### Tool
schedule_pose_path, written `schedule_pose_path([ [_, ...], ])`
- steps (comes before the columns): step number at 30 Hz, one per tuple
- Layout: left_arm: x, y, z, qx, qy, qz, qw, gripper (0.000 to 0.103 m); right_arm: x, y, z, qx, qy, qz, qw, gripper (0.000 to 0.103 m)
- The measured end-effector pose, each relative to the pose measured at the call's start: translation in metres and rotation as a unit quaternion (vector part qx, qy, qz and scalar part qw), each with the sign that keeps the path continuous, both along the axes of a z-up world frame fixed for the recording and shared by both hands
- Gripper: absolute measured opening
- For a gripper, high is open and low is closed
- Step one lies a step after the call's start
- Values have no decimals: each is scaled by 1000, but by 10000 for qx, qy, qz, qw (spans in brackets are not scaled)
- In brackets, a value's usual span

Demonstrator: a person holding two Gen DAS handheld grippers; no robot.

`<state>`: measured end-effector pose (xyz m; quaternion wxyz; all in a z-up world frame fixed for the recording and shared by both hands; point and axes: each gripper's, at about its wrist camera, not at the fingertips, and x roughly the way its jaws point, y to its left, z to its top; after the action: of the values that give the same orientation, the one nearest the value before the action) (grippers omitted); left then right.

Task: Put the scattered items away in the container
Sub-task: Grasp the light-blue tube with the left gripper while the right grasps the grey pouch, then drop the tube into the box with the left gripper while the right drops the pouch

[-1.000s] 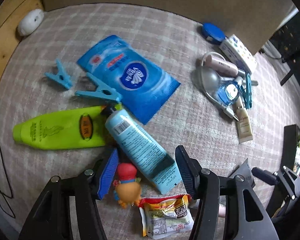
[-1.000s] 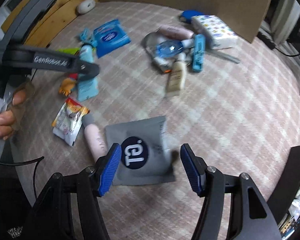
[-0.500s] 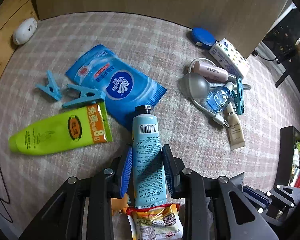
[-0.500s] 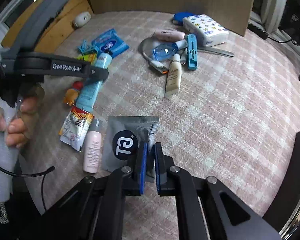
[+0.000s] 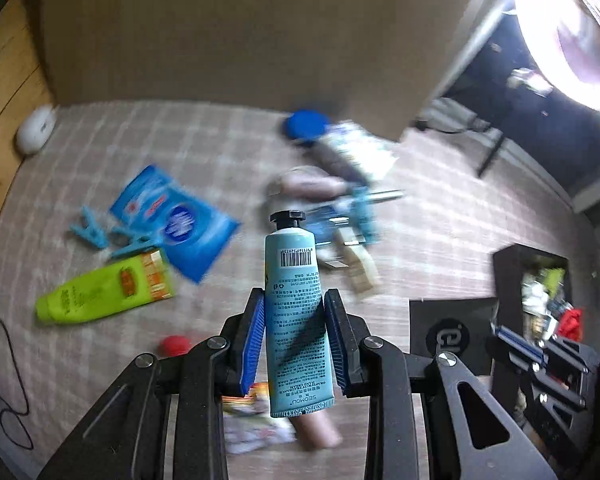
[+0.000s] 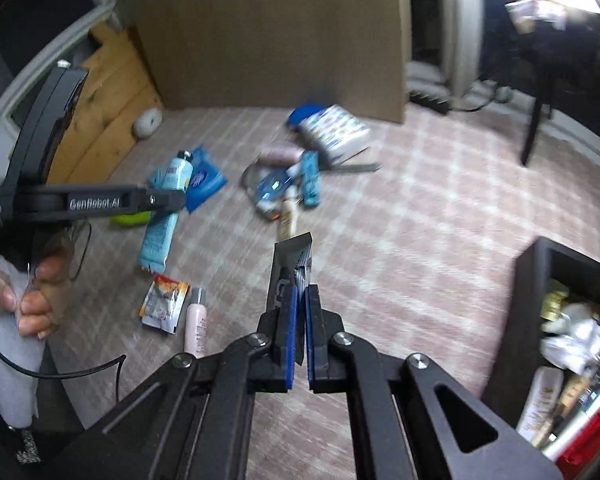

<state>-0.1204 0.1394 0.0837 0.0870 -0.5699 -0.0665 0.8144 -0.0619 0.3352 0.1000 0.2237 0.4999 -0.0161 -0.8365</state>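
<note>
Taking the dark container (image 6: pixel 540 292) as the landmark, farthest to its left lay the green tube (image 5: pixel 100 292) and the blue wipes pack (image 5: pixel 180 224) on the checked rug (image 6: pixel 420 208). Nearer, the left gripper (image 5: pixel 294 328) clamped its blue pads on the light-blue hand-cream tube (image 5: pixel 296 300), held clear of the rug with the cap pointing away. Closer still to the container, the right gripper (image 6: pixel 301 320) pinched the grey sachet (image 6: pixel 292 264) edge-on between nearly closed pads.

Both picks looked done; the step in hand seemed to be the carry. Next, each gripper would need to swing right over the container's open top and let go.

Only the right wrist view showed the container's contents and the person's hand (image 6: pixel 40 292); only the left showed the sachet's printed face.
</note>
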Motion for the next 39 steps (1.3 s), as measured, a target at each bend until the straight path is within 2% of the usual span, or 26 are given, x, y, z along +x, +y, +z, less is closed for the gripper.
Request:
schedule_pose_path([
  [5, 7, 45, 27, 212, 123, -629, 9977, 28, 12, 63, 30, -93, 244, -648, 9976, 4],
  [10, 14, 122, 42, 411, 163, -1384, 9894, 28, 31, 129, 52, -22, 467, -1360, 9896, 4],
  [18, 46, 231, 58, 619, 174, -2346, 9700, 28, 65, 240, 83, 190, 783, -2621, 9617, 4],
  [22, 59, 267, 62, 684, 123, -2674, 9611, 28, 81, 282, 90, 356, 835, -3096, 9465, 4],
  [24, 65, 286, 62, 757, 86, -2900, 9540, 29, 87, 296, 89, 397, 805, -3230, 9421, 6],
  [25, 66, 291, 60, 747, 60, -2962, 9522, 30, 89, 301, 88, 417, 803, -3274, 9405, 8],
  [26, 68, 296, 60, 728, 34, -2990, 9515, 39, 92, 307, 88, 450, 809, -3353, 9375, 14],
  [28, 70, 299, 62, 729, 102, -2975, 9519, 48, 96, 314, 88, 475, 813, -3543, 9304, 51],
  [30, 72, 299, 63, 651, 196, -2980, 9521, 48, 100, 318, 89, 387, 892, -3603, 9278, 53],
  [32, 71, 295, 63, 597, 230, -2987, 9522, 48, 98, 315, 88, 387, 884, -3524, 9308, 53],
  [39, 54, 263, 57, 572, 216, -2598, 9637, 47, 80, 283, 84, 500, 893, -3092, 9455, 53],
])
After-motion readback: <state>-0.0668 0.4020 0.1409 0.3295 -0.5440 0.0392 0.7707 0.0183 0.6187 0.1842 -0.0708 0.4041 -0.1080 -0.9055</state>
